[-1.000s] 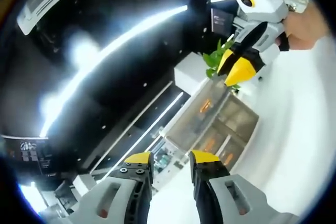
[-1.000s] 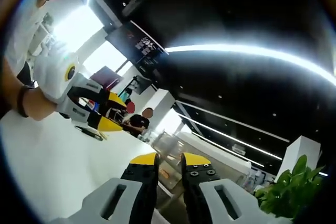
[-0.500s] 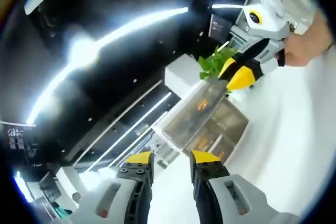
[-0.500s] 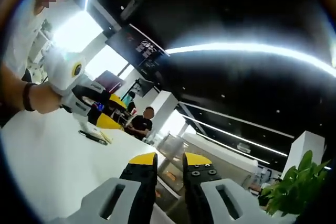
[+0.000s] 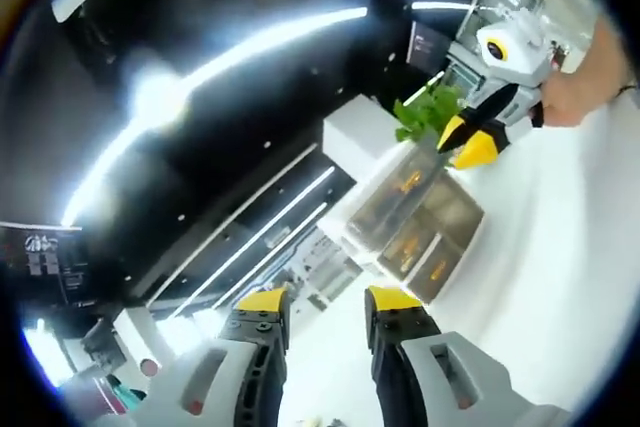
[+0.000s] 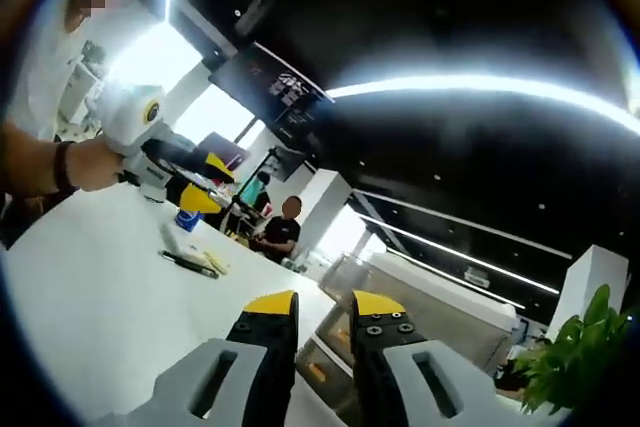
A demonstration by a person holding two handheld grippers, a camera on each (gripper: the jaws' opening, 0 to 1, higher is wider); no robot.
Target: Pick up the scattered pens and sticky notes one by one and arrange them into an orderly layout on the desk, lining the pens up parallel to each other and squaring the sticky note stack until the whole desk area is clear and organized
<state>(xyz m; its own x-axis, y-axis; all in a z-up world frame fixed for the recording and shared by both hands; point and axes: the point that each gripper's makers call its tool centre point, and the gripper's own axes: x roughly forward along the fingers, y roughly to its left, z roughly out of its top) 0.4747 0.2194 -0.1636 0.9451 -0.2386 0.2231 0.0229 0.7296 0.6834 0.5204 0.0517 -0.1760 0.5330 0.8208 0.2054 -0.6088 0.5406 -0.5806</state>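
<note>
In the right gripper view a dark pen (image 6: 190,264) lies on the white desk (image 6: 90,317), with a pale pen (image 6: 167,239) just beyond it and a yellow sticky note (image 6: 215,262) beside it. My right gripper (image 6: 322,304) points up over the desk's far edge, jaws a narrow gap apart with nothing between them. A hand holds my left gripper (image 6: 195,192) above the pens. In the left gripper view my left gripper (image 5: 326,299) is open and holds nothing. The right gripper (image 5: 472,143) hangs at the upper right over the desk (image 5: 560,267).
A blue cup (image 6: 187,219) stands behind the pens. A person (image 6: 282,231) sits beyond the desk. A glass cabinet (image 5: 420,222) and a green plant (image 5: 428,112) stand past the desk's edge. The dark ceiling carries bright light strips.
Both cameras have tilted, bringing more of the desk into view. In the right gripper view the left gripper now sits higher above the pens. Neither gripper has taken hold of anything.
</note>
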